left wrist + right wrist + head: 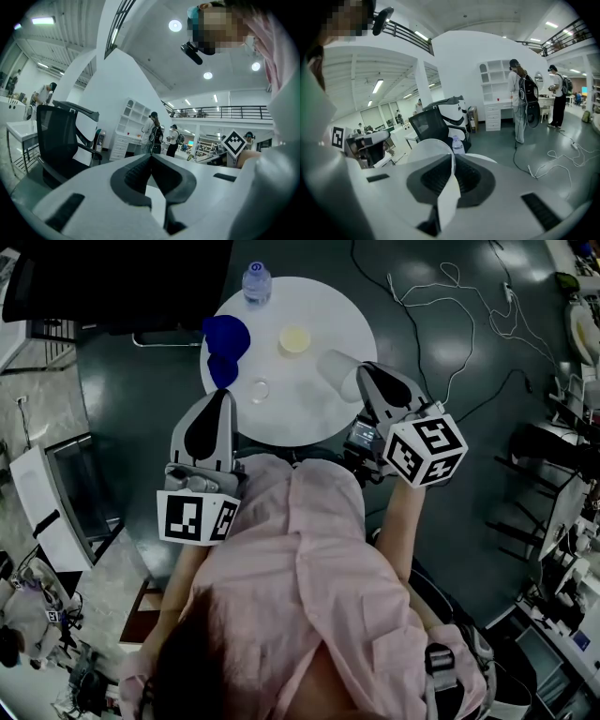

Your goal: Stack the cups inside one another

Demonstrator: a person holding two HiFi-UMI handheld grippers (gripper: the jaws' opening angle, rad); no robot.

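Fingers of my right gripper (pixel 452 157) are pressed together on the thin wall of a translucent white plastic cup (pixel 424 150), one finger inside the rim and one outside. The wall runs down between the pads as a pale strip. From the head view, that right gripper (pixel 363 374) holds the cup (pixel 335 367) over the right side of the round white table (pixel 309 413), with the cup's body reaching in toward the table's middle. I cannot tell whether the cup touches the tabletop.

My left gripper (pixel 151 158) has its fingers closed tip to tip with nothing between them. It sits (pixel 225 396) at the table's near edge, on the left side, apart from every cup.

On the table's left part stand two dark blue plastic cups (pixel 227 335), touching each other. A pale yellow shallow cup (pixel 294 339) rests near the table's middle, toward the far side. A small clear cup (pixel 260 388) stands closer to the near edge, just in from my left gripper. A clear plastic water bottle (pixel 257 282) stands upright at the table's far edge. Beyond that far edge is a black office chair (pixel 429 124).
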